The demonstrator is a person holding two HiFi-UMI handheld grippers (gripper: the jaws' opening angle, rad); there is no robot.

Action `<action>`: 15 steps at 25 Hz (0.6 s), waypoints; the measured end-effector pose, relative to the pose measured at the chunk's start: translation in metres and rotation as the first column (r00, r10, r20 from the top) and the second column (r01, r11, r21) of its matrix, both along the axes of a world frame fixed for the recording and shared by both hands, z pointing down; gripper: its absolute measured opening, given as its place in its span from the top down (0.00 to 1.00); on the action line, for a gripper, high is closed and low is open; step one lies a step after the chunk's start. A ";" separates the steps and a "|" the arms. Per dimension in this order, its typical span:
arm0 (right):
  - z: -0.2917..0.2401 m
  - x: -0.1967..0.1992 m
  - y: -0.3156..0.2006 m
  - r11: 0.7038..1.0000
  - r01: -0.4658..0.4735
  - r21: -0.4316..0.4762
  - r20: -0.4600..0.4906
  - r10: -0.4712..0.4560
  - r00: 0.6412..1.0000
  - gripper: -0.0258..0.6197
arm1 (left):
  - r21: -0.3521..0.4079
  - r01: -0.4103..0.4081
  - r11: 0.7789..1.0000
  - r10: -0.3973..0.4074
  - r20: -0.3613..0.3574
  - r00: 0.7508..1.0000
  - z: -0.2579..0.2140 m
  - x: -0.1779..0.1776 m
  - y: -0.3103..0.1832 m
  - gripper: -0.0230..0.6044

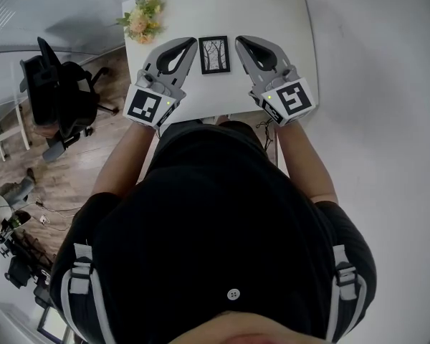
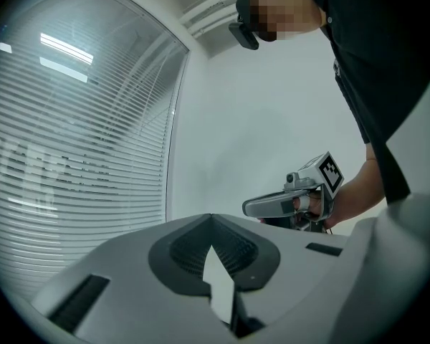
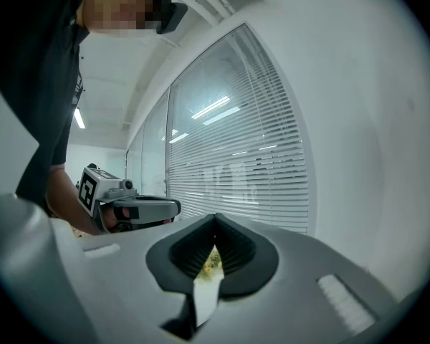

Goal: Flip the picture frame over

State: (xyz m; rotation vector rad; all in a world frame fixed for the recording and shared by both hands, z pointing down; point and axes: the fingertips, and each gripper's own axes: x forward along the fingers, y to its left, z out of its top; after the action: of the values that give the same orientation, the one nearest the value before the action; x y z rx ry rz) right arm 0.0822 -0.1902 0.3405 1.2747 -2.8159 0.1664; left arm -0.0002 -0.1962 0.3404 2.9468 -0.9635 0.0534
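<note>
A small black picture frame (image 1: 214, 54) with a print of bare trees lies face up on the white table (image 1: 287, 13), midway between my two grippers. My left gripper (image 1: 191, 42) is just to its left and my right gripper (image 1: 241, 41) just to its right. Neither touches the frame. Both point level, away from me, with the jaws closed tip to tip and nothing between them. In the left gripper view my own tips (image 2: 211, 218) meet, and the right gripper (image 2: 248, 208) shows beyond them. The right gripper view shows its tips (image 3: 215, 217) together, with the left gripper (image 3: 176, 207) beside them. Neither gripper view shows the frame.
A bunch of flowers (image 1: 142, 18) stands at the table's far left corner and shows through the right jaws' gap (image 3: 211, 262). A black office chair (image 1: 57, 95) stands on the wooden floor to the left. Window blinds (image 2: 64, 156) fill one wall.
</note>
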 end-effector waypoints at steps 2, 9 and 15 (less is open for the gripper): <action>-0.001 0.003 -0.002 1.000 -0.002 0.001 0.003 0.002 1.000 0.95 | 0.000 0.004 1.000 -0.004 -0.008 1.000 -0.004 0.002 -0.003 0.96; 0.003 0.008 -0.011 1.000 -0.003 -0.012 0.006 0.003 1.000 0.95 | 0.000 0.009 1.000 -0.009 0.001 1.000 -0.005 0.001 -0.010 0.96; 0.008 0.009 -0.018 1.000 -0.001 -0.024 -0.004 0.001 1.000 0.95 | -0.011 0.009 1.000 -0.008 0.011 1.000 -0.001 0.000 -0.017 0.96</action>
State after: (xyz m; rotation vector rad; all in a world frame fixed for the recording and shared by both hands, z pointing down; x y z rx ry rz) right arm 0.0907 -0.2080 0.3487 1.2699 -2.8018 0.1970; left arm -0.0002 -0.2127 0.3396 2.9358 -0.9739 0.0749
